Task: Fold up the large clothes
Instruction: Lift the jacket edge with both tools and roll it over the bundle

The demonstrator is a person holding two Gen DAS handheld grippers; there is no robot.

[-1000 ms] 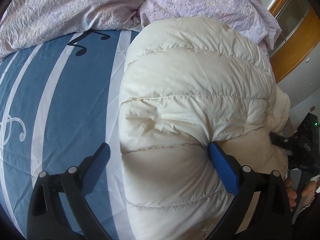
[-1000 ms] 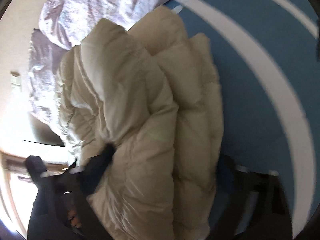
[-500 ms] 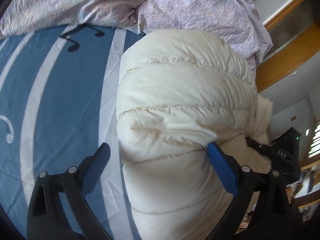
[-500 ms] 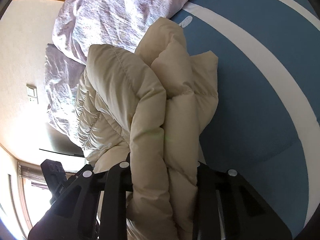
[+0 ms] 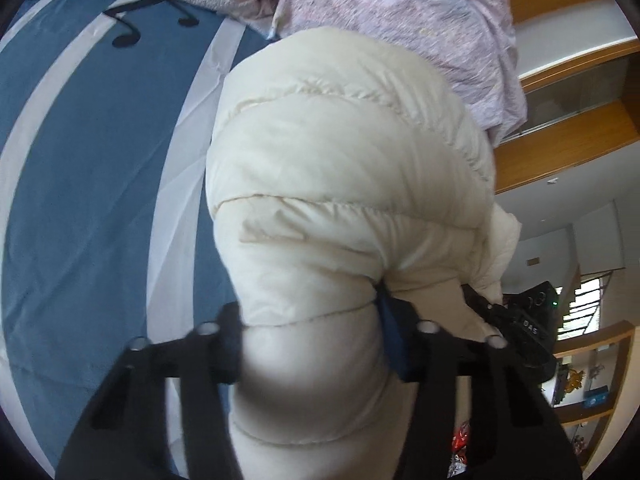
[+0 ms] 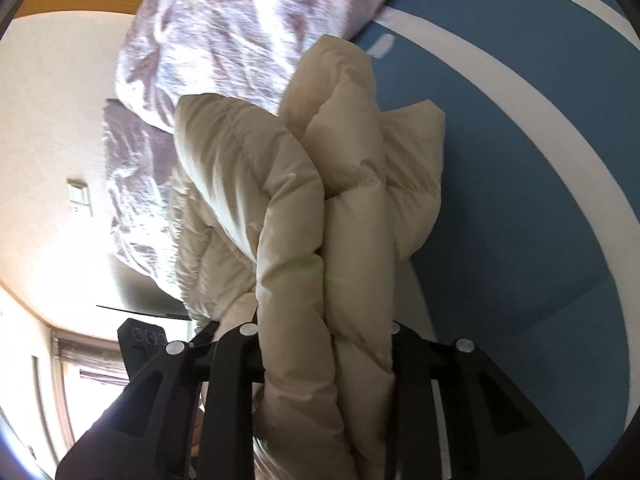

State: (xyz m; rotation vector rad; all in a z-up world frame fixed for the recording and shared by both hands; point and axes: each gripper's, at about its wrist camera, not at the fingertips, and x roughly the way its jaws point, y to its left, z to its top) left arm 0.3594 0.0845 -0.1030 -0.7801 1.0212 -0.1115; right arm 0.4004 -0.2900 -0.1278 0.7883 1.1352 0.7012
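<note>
A cream quilted down jacket lies bunched on the blue bed sheet. My left gripper has a thick roll of it between its jaws, which are closing. Both pads dent the padding inward. In the right wrist view the jacket shows as several folded layers standing up from the sheet. My right gripper is shut on that stack of layers. The right gripper's black body shows past the jacket in the left wrist view. The fingertips of both grippers are buried in the fabric.
A crumpled lilac duvet lies at the head of the bed, touching the jacket's far end. Wooden shelving and a room beyond lie to the right. The sheet has white stripes and music-note prints.
The left jaws, wide apart before, have closed in and now squeeze the jacket, and the left view has tilted. The right jaws closed on the folded layers and have held since.
</note>
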